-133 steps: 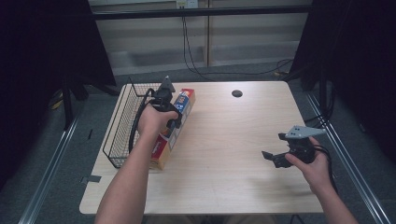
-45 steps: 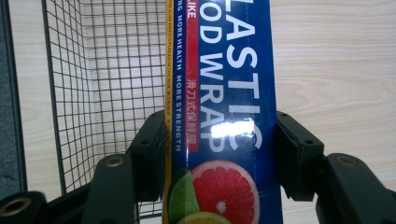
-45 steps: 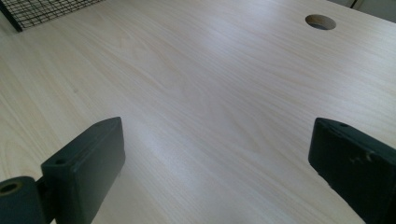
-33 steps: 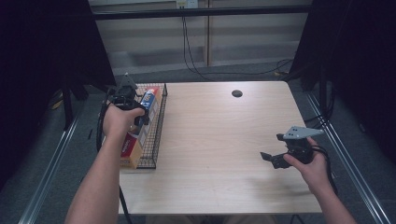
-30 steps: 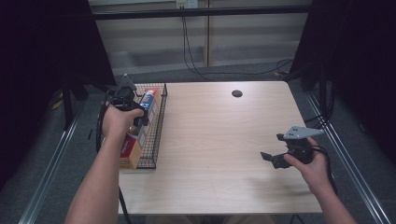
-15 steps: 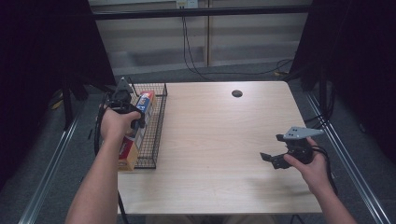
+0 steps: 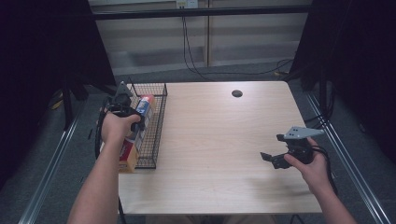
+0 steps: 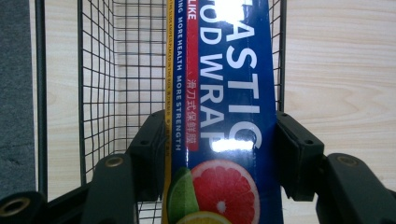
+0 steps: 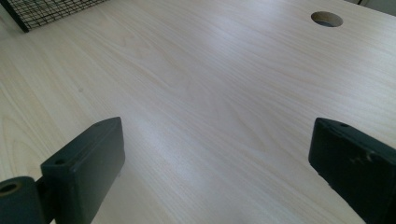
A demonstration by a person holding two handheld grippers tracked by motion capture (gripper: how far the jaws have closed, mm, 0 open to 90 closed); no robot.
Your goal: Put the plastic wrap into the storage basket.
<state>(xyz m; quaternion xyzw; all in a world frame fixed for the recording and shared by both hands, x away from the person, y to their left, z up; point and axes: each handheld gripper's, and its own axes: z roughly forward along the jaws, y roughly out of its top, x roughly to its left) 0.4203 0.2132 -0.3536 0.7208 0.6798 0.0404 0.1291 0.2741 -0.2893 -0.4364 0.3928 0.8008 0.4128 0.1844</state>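
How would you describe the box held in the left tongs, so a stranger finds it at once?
Start at the black wire basket on the table's left edge. The plastic wrap box is over it, gripped by the left tongs. It is long and blue, with white lettering and a grapefruit picture.

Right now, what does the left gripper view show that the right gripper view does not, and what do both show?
Left gripper view: the long blue plastic wrap box with a grapefruit picture, clamped between the left gripper jaws above the black wire basket. Right gripper view: the round hole in the tabletop, and the right gripper with jaws wide apart, nothing between them. Both: the pale wooden table and part of the basket.
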